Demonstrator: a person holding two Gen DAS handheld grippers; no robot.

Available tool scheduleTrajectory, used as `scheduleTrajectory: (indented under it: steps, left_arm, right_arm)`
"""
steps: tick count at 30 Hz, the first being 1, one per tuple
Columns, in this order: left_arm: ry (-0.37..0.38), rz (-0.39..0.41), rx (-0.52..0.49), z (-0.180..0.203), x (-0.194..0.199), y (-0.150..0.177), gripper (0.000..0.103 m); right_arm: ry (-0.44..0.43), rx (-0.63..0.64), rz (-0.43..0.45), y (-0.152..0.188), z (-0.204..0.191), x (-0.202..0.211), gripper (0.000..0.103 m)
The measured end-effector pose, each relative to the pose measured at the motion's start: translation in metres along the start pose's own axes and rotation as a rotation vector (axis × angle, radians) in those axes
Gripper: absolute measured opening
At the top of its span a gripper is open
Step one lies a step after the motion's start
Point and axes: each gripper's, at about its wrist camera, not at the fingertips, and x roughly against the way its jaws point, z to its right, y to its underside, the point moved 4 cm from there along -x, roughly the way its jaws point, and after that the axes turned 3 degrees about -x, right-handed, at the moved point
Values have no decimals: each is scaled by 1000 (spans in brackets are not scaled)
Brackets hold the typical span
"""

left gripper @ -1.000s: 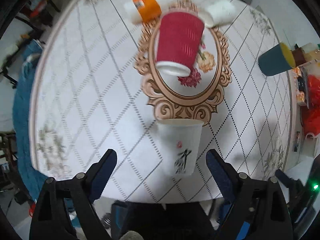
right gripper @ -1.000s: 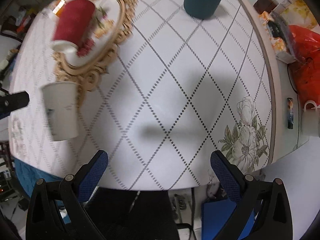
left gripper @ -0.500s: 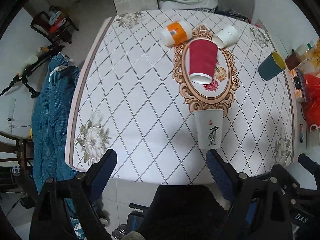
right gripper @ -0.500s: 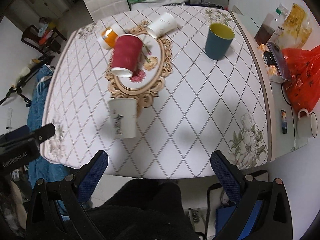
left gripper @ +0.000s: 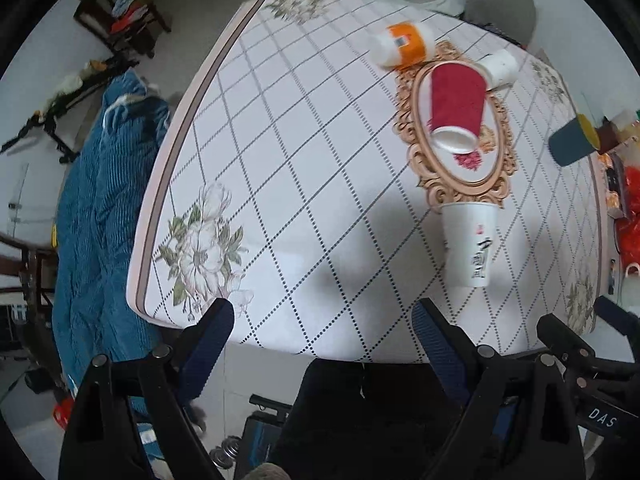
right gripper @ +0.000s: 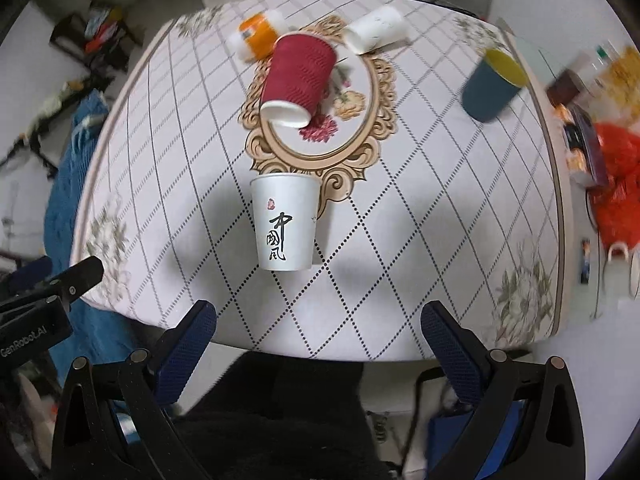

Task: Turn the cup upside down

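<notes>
A white paper cup with black calligraphy (right gripper: pixel 285 224) stands rim up near the table's front edge; it also shows in the left wrist view (left gripper: pixel 471 250). A red ribbed cup (right gripper: pixel 298 80) stands upside down on the oval floral mat (right gripper: pixel 360 136); it also shows in the left wrist view (left gripper: pixel 456 106). My right gripper (right gripper: pixel 318 336) is open and empty, held off the table's front edge, in line with the white cup. My left gripper (left gripper: pixel 322 334) is open and empty, left of the white cup, off the front edge.
An orange-banded cup (right gripper: pixel 256 36) and a plain white cup (right gripper: pixel 374 30) lie on their sides at the back. A teal cup with yellow inside (right gripper: pixel 490 84) stands at the right. A red bag (right gripper: pixel 618 184) and clutter sit beyond the right edge. A blue blanket (left gripper: pixel 96 200) lies left.
Both grippers have pulled back and up from the table, then shifted: the white cup is now centred before the right gripper and to the right of the left one. Both stay open.
</notes>
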Motion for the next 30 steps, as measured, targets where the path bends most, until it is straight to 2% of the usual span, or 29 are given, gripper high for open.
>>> scheduleTrajectory:
  steps: [6,9,12,18,19,22,26,30]
  left_arm:
    - [3,-49,83,-18,-27,-1,91]
    - [1,-71,130,-27,-40,-2,91]
    - [-8,-96,179,-37,-54,-3,91]
    - [-27,-144,260,-47,-79,-5,91]
    - [-30,-149,267,-48,-82,-4,91]
    - [-41,-168,281,-48,-93,-4,91]
    - [-49,-189,293,-45,-105,-3,97]
    - [-55,-206,304,-43,-115,1,97]
  right_arm:
    - [85,231,-42,-23,-25,-23,103]
    - [154,417,-53,-34,-41,-35,103]
    - [233,655,-26,-43,-59,-44,103]
    - [332,1244,55,-40,-92,-61,103]
    - [356,1392,73,-34,-96,-65,103]
    - [423,1723,122,-16,-99,-76,103]
    - [565,2243,206,18,-83,-99,103]
    - [641,2584,251,32,-59,-121,103]
